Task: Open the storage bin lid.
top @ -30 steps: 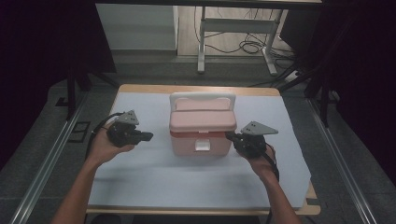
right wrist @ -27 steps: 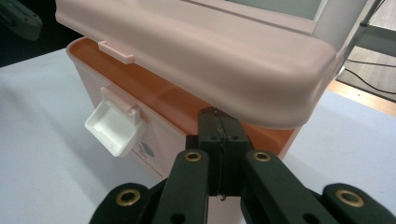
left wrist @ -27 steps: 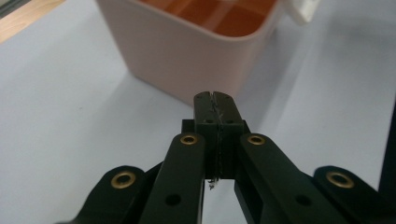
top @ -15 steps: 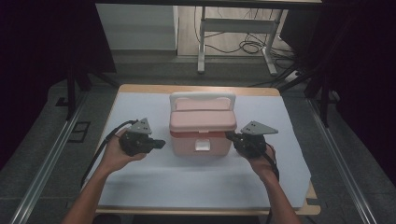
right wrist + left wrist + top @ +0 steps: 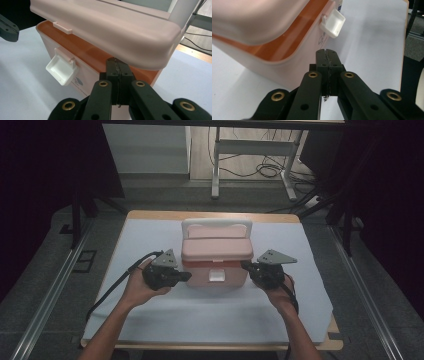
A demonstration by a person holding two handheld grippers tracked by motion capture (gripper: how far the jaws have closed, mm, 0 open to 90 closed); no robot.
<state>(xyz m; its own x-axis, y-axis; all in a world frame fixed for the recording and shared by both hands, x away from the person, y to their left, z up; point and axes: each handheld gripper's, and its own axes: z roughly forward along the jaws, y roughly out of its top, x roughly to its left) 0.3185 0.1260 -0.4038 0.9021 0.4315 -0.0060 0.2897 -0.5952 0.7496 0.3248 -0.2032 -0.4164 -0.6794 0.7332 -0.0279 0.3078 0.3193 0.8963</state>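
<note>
The left gripper (image 5: 186, 276) sits left of centre in the high view, held in the person's left hand (image 5: 137, 287), its jaws pressed together with nothing between them. In the left gripper view the same gripper (image 5: 327, 51) rises from the bottom middle of the frame, jaws flat against each other, the tip just beside the lower front wall of the pink box (image 5: 294, 62) without clearly touching it. A white latch (image 5: 333, 23) hangs open at the upper middle of that frame.

The right gripper (image 5: 245, 265) lies right of centre in the high view, in the person's right hand (image 5: 281, 292), and its jaws are likewise closed on nothing. In the right gripper view this gripper (image 5: 116, 60) points at the box's corner, the tip right under the overhanging edge of the lid (image 5: 117, 27); whether it touches cannot be told. The latch (image 5: 61, 68) hangs down at the left of that frame.

The box (image 5: 216, 254) stands in the middle of the high view, between the two grippers, on a white sheet (image 5: 220, 312) that covers the table (image 5: 210, 215). Its white handle (image 5: 216, 223) lies across the far side of the lid.
</note>
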